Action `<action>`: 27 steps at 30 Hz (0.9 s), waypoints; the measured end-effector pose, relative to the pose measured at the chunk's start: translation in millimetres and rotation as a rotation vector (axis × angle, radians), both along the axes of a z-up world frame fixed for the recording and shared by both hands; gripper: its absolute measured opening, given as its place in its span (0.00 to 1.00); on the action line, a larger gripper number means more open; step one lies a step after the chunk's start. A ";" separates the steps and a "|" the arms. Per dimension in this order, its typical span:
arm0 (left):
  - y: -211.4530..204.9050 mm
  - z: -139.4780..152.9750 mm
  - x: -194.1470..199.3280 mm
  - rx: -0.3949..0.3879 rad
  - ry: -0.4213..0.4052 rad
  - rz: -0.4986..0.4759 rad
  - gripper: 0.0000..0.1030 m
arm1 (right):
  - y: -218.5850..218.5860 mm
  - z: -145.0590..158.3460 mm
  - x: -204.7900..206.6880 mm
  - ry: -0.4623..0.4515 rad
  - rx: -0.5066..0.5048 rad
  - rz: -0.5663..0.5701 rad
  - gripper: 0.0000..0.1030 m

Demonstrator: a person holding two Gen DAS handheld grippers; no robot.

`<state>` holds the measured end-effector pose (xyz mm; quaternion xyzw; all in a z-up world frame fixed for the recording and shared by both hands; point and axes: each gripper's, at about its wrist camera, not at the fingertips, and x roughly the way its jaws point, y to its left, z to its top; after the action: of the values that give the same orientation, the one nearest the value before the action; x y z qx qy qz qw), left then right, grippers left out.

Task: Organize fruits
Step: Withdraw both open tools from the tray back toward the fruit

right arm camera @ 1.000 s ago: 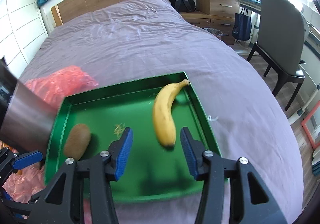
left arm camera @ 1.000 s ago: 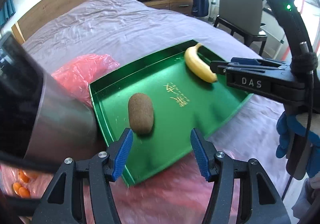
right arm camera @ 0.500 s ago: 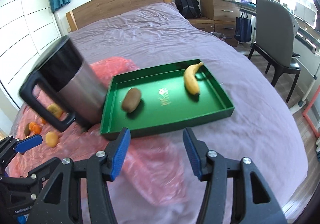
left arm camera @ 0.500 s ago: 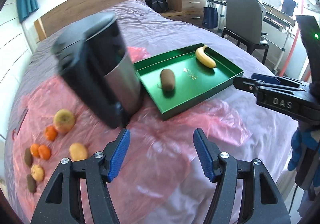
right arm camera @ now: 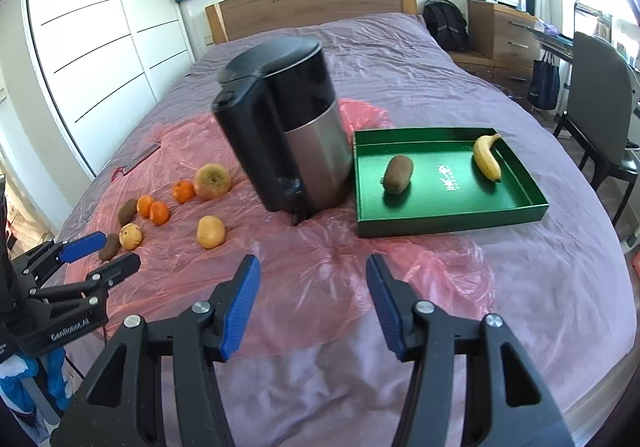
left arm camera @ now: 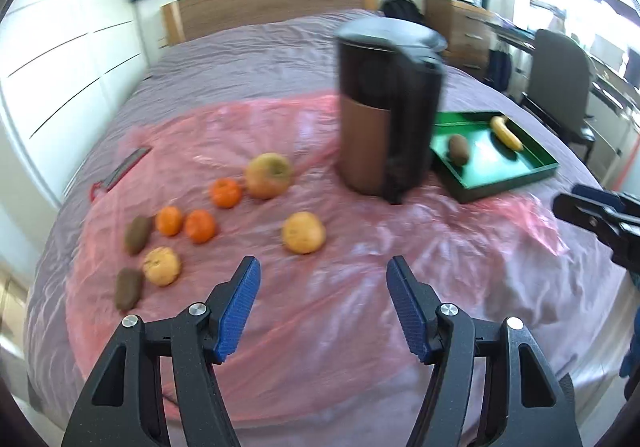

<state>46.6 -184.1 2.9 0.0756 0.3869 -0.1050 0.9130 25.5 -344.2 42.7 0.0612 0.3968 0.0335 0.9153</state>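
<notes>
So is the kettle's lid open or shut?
Shut: the kettle's black lid sits flat on the rim, with no gap showing.

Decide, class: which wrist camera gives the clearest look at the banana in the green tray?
The right wrist view: the banana lies sharp, unobstructed and fairly large near the green tray's far right corner. In the left wrist view the banana is small, blurred and off toward the frame's right edge.

- A home bedroom — a wide bed (right arm camera: 400,59) under a purple sheet, with a wooden headboard (right arm camera: 316,1).
- White wardrobe doors (right arm camera: 100,31) alongside.
- A dresser (right arm camera: 504,33), backpack (right arm camera: 446,25) and desk chair (right arm camera: 600,87) — lived-in furniture.
</notes>
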 end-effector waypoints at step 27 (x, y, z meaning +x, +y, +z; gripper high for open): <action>273.4 -61.2 27.2 -0.117 0.117 0.532 0.58 | 147.5 -36.8 39.4 0.067 -0.056 0.200 0.43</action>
<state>73.8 89.4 -58.2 -0.0878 0.4386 0.1120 0.8873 65.0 -196.7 6.0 -0.0031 0.4322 0.1116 0.8949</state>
